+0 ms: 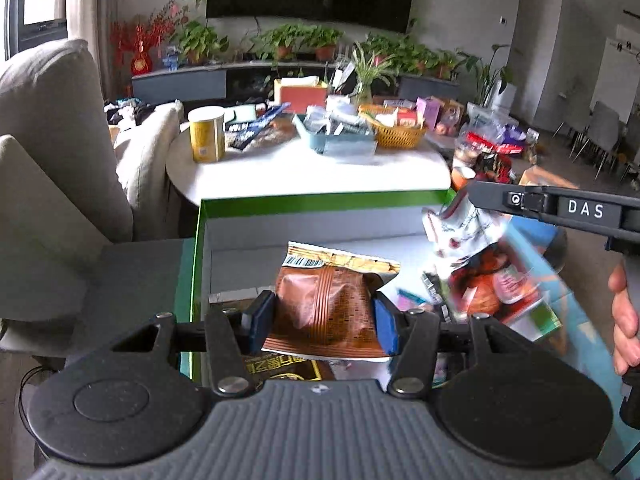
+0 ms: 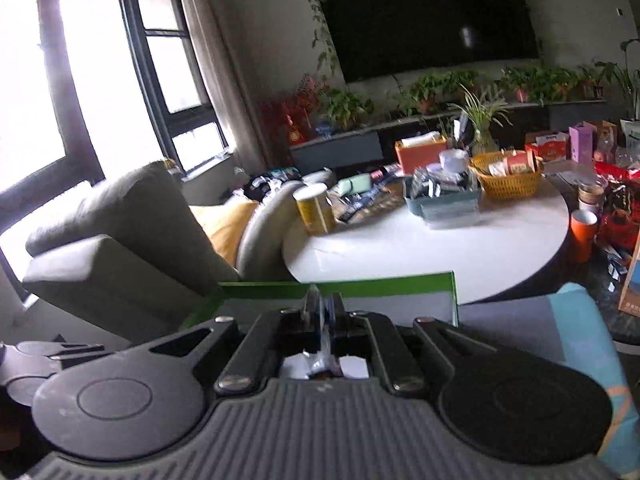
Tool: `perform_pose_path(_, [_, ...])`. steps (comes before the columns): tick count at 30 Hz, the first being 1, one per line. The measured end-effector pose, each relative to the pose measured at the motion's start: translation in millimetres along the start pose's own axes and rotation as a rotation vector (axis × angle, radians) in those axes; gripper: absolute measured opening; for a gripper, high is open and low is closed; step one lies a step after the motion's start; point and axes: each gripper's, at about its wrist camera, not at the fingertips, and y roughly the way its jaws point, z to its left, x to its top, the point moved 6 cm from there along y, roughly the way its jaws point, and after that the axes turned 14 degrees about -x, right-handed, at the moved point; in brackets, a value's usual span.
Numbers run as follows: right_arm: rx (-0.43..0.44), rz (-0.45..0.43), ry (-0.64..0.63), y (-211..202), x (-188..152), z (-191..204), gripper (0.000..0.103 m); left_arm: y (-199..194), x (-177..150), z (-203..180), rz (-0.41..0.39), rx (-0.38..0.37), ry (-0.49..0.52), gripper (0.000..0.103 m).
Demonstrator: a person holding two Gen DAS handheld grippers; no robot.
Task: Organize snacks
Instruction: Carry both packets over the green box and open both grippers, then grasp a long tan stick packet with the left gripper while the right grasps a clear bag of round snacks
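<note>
Altogether two tongs, left (image 1: 323, 322) and right (image 1: 466, 200), one snack packet (image 1: 328, 304) each.

White capital letters reading "DAS" are showing on the black body of the right gripper (image 1: 460, 196), beside a small round white mark whose meaning cannot be told. A barcode is sitting on the pale top edge of the brown snack packet (image 1: 326, 300), its digits too small to read, and gold characters are lying upside down on a dark packet (image 1: 280, 368) just beneath it, too distorted to make out. Print on the blurred red and white snack bag (image 1: 472, 256) and on the yellow can (image 1: 206, 134) is staying illegible.
</note>
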Motion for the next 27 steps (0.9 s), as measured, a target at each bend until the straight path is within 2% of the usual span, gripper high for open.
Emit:
perform_pose_path(1, [-0.013,0.011,-0.007,1.1,-2.3,0.4,0.021,2.9,-2.0,1.4,0.007,0.011,0.003,0.050])
perform_pose_path(3, [-0.020,0.032,-0.018,1.1,-7.2,-1.6,0.021,5.2,-3.8,4.1,0.013,0.026,0.007,0.061])
perform_pose_path(4, [-0.018,0.038,-0.018,-1.0,-8.4,-3.1,0.021,4.3,-5.5,4.6,0.010,0.027,0.005,0.063])
perform_pose_path(9, [0.003,0.024,-0.065,-31.2,-8.2,-12.7,0.022,-9.5,-6.6,-2.3,-0.014,0.001,0.000,0.063])
perform_pose_path(16, [-0.024,0.018,-0.111,-74.9,-12.3,-35.1,0.022,-41.9,-13.1,-29.3,-0.043,-0.041,0.021,0.063])
perform_pose_path(21, [-0.051,0.039,-0.119,-99.7,-24.3,-51.6,0.022,-64.1,-23.5,-52.5,-0.037,-0.057,0.051,0.063])
perform_pose_path(27, [-0.037,0.084,-0.147,-125.0,-51.1,-59.8,0.022,-84.6,-47.2,-80.9,-0.012,-0.083,0.116,0.064])
